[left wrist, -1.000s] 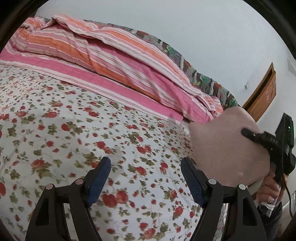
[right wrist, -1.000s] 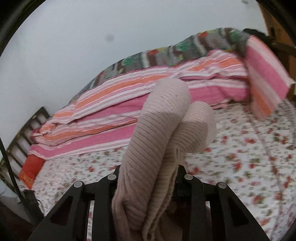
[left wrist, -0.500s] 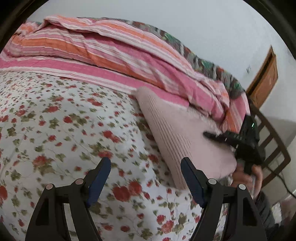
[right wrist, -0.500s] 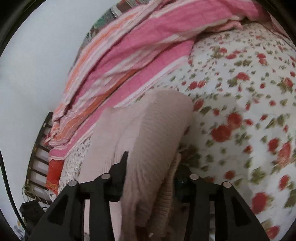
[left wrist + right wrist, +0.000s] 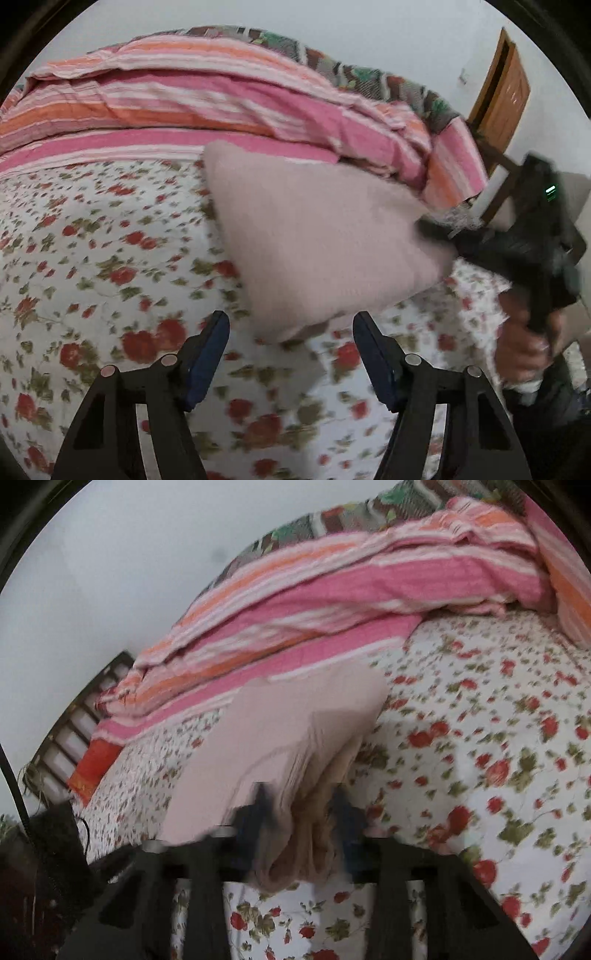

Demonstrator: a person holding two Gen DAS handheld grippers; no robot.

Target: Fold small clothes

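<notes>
A pale pink ribbed knit garment (image 5: 317, 236), folded over, hangs low and slants down to the floral bedsheet (image 5: 92, 258). My right gripper (image 5: 301, 805) is shut on its bunched edge (image 5: 295, 842), and its jaws are still closing on the fabric. In the left wrist view that gripper (image 5: 432, 230) shows at the garment's right edge, held by a person's hand (image 5: 524, 347). My left gripper (image 5: 289, 325) is open with its jaws closing. The garment's lower corner sits just past its blue pads (image 5: 207, 350) without touching them.
A pink and orange striped quilt (image 5: 221, 103) is heaped along the far side of the bed, with a patterned blanket (image 5: 369, 77) behind it. A wooden door (image 5: 498, 96) stands at the right. A slatted bed end (image 5: 74, 723) and a red cloth (image 5: 94, 768) lie at the bed's left.
The right gripper has come down with the garment from mid-air to the sheet. The left gripper has moved toward the garment's lower corner, its jaws a little narrower.
</notes>
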